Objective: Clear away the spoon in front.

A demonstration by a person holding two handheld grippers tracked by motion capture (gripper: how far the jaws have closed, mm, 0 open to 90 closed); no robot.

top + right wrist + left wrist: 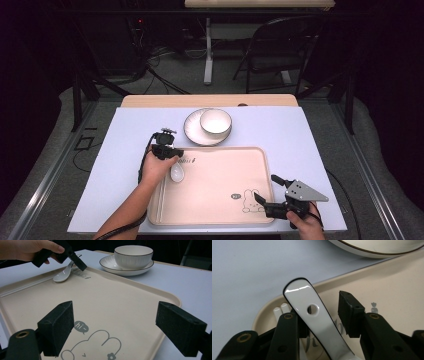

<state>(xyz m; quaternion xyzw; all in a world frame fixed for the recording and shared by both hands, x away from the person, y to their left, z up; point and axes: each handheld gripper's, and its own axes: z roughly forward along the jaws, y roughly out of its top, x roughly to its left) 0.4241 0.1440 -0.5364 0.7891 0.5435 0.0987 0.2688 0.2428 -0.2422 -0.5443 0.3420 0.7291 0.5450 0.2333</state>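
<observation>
Table (125,150) under pale lilac cover, beige tray (220,200) near front, plate (192,132) behind it.

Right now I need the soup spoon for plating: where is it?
The white spoon lies on the beige tray near its far-left corner, between the left gripper's jaws, in front of the plate holding the bowl.

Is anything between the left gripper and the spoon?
Nothing visible: the spoon handle already sits between the left gripper jaws, against one pad, with a gap to the other. Its scoop rests on the tray.
</observation>
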